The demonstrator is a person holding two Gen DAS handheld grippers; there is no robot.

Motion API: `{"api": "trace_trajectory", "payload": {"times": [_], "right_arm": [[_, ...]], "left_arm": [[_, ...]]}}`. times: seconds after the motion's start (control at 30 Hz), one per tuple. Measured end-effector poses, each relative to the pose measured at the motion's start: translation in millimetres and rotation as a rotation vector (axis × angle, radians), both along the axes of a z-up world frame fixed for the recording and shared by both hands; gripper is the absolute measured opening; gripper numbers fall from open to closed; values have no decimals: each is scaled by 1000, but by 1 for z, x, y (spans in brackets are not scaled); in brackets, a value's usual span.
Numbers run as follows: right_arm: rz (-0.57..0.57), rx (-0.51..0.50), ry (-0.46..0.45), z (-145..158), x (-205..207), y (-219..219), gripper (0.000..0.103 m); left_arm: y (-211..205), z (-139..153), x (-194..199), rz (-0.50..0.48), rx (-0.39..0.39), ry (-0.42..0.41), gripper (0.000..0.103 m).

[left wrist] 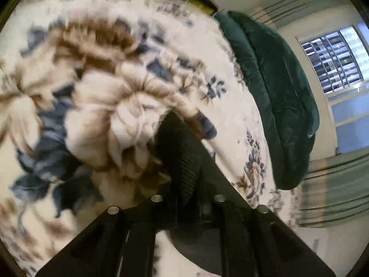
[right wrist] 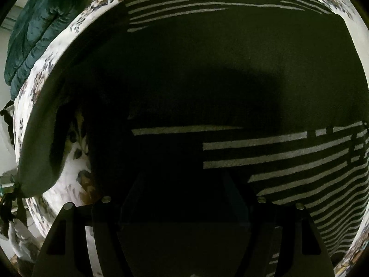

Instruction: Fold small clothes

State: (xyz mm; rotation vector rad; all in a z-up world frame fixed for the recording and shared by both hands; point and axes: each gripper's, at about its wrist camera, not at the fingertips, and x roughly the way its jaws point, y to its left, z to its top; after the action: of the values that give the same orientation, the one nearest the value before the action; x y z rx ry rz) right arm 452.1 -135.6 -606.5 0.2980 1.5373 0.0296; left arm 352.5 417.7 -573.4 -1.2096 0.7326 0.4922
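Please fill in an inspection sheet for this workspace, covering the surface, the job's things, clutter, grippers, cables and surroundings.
Surface: floral blanket, cream with blue and brown flowers.
Job's things: dark striped garment lying spread on the blanket, its left edge curled up.
Clutter: dark green quilt bunched at the blanket's edge.
Grippers: left gripper with jaws nearly together over bare blanket, no cloth seen between them; right gripper low over the garment, jaws lost in shadow.
Cables: nothing seen.
Surroundings: window with striped curtain below it.

The black left tongs point(left wrist: 184, 143) angle downward, fingers nearly together; the black right tongs point(right wrist: 184, 196) point steeply down, spread wide.
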Motion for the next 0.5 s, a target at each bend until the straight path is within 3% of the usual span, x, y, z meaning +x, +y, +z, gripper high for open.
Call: {"api": "trace_trajectory", "payload": {"times": [0.07,0.13,0.17,0.23,0.33,0.5], "right_arm": [[-14,10,1,-1,0,-1,73],[-26,18,2,0,-4,-4,73],[-31,22,3,0,-4,-4,73],[-33,30,7,0,-5,-4,73],[-28,25,7,-2,-6,-1,73],[-22,7,14,-7,-2,4,73]], "left_arm": [[2,-9,-4,2,-38,31,27],[-1,-15,-18,10,-72,34,59],[-4,-18,-31,30,-92,13,63],[-14,-27,-52,82,-143,-29,65],[-29,-49,-57,89,-213,-23,65],[-39,-49,-8,31,-108,20,63]]}}
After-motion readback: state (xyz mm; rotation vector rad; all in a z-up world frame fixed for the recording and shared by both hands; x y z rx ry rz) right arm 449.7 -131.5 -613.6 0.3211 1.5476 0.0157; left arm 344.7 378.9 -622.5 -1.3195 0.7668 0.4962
